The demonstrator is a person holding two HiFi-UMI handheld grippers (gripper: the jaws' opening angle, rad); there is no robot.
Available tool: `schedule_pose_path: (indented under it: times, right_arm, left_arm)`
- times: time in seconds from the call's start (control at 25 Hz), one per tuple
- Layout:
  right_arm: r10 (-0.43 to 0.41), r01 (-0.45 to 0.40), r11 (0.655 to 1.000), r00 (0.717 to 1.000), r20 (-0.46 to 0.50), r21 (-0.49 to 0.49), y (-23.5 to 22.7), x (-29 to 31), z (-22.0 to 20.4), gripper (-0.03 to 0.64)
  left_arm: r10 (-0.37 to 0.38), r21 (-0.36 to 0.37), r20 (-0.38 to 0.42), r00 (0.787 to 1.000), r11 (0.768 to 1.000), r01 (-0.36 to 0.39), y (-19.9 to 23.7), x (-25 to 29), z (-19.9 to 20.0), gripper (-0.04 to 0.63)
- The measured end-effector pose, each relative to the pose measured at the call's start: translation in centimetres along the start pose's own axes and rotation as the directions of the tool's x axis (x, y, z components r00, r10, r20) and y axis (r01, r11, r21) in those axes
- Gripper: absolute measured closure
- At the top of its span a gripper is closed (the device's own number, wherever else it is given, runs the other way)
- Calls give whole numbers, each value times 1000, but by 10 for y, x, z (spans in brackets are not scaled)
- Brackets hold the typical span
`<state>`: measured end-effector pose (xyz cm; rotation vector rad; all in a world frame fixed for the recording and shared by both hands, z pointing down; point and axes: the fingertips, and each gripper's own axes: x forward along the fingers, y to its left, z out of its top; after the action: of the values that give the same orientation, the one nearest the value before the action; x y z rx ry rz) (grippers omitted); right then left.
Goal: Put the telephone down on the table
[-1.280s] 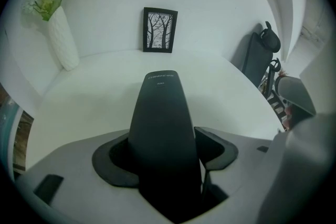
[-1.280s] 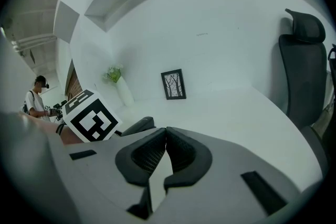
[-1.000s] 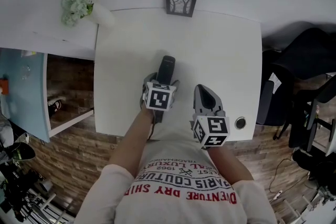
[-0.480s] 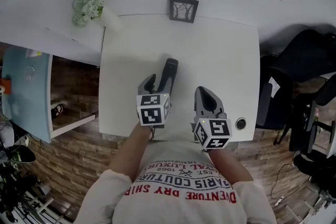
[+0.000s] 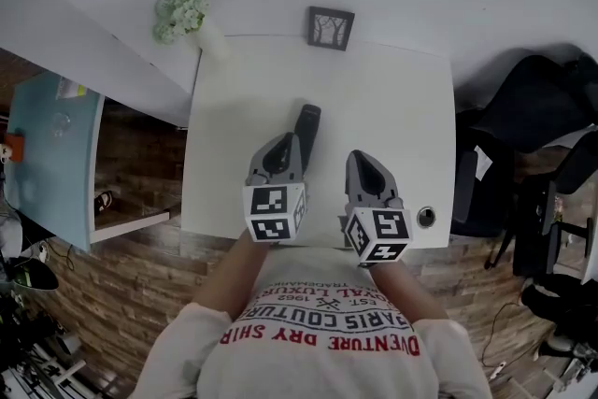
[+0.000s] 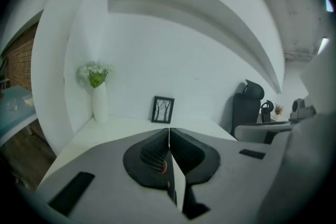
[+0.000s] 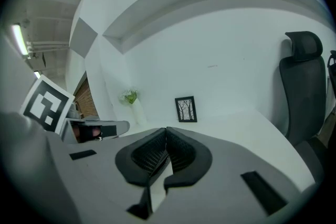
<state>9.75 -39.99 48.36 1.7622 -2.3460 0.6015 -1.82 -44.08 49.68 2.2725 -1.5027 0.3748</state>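
A dark telephone handset [image 5: 306, 128] lies flat on the white table [image 5: 392, 107], pointing away from me. My left gripper [image 5: 281, 150] sits just left of the handset's near end, apart from it. Its jaws are closing and meet with nothing between them [image 6: 169, 136]. My right gripper [image 5: 363, 169] hovers to the right of the handset near the table's front edge, also shut and empty [image 7: 166, 136]. Neither gripper view shows the telephone.
A small framed picture [image 5: 330, 26] stands at the table's far edge, and a white vase of flowers [image 5: 183, 14] at the far left corner. A round cable hole [image 5: 426, 218] is at the front right. A black office chair [image 5: 523, 107] stands to the right, a pale blue surface [image 5: 47, 154] to the left.
The left gripper let go of the telephone, drew back and to the left of it, then shut its jaws. The handset stays on the table. The right gripper barely moved.
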Motion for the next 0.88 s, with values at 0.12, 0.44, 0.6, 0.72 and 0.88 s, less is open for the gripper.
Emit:
schedule_pose_path:
  times: [0.12,0.44,0.6,0.72,0.88]
  right_arm:
    - [24,-23,999,999,47,-26,10,-10,14,592]
    - [108,-77,985,972,207,-152,39,-37,62,592]
    - [136,-76,973,953,271,-219,51,-45,82,592]
    - [175,-95,960,938,298,-262,62,-49,93,592]
    - [216,-124,949,926,309,-291,71,-50,99,592]
  left_arm:
    - [-34,54,135,990,998,27,-14,-24,31,568]
    - [-176,165,351,920,978,125,-49,-77,88,566]
    - [-208,212,417,885,969,128,-57,-94,106,566]
    - [-195,224,426,884,969,106,-54,-97,111,566]
    - [-183,211,411,893,972,102,-49,-92,109,566]
